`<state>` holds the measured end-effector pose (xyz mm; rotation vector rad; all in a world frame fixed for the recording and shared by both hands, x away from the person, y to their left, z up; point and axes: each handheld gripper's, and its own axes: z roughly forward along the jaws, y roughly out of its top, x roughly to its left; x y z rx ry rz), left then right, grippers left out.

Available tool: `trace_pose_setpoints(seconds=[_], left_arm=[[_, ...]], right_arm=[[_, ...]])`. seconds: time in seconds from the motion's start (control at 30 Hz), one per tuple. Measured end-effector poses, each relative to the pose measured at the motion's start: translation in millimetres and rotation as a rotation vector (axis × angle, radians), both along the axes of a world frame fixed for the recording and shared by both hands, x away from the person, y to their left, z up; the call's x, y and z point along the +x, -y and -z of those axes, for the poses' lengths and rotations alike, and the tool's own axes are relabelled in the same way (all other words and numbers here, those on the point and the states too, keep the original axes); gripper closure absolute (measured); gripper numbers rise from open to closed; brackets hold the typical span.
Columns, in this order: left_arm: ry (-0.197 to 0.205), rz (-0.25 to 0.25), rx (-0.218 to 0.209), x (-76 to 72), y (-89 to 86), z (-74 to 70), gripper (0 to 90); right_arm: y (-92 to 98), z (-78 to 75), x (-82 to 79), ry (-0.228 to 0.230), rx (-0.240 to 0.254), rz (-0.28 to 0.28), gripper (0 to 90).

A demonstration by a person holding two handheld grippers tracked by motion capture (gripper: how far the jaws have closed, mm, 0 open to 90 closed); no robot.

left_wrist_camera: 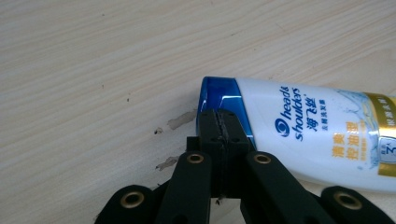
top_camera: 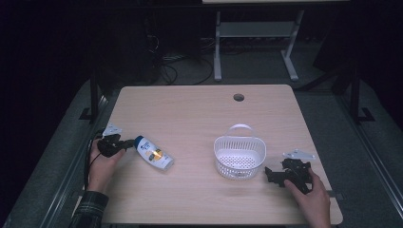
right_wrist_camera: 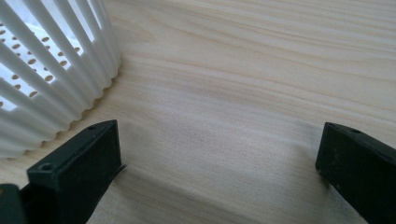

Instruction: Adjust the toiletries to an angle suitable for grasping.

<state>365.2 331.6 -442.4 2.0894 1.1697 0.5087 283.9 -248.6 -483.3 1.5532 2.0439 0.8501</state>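
Observation:
A white shampoo bottle (top_camera: 154, 153) with a blue cap lies on its side on the left of the wooden table (top_camera: 190, 109). My left gripper (top_camera: 129, 142) is shut, jaws pressed together with nothing between them. In the left gripper view its tips (left_wrist_camera: 223, 122) rest right at the blue cap of the bottle (left_wrist_camera: 317, 130). A white slatted basket (top_camera: 237, 164) with a handle stands right of centre. My right gripper (top_camera: 270, 175) sits low just right of the basket, open. In the right gripper view the gap of the right gripper (right_wrist_camera: 219, 144) shows bare wood, with the basket wall (right_wrist_camera: 51, 70) at upper left.
A round cable hole (top_camera: 238, 97) sits near the table's far edge. Small scuff marks (left_wrist_camera: 181, 120) mark the wood beside the bottle cap. Beyond the table, a white desk frame (top_camera: 256, 42) and cables stand on the dark floor.

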Motion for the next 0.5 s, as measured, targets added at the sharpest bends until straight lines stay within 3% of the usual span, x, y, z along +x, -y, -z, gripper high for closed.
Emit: trace_pose_setpoints(seconds=[0.5], left_arm=[[-0.007, 0.006, -0.007, 6.8, 7.8, 1.6, 90.0]], right_arm=[[0.0, 0.0, 0.0, 0.0, 0.0, 0.0, 0.0]])
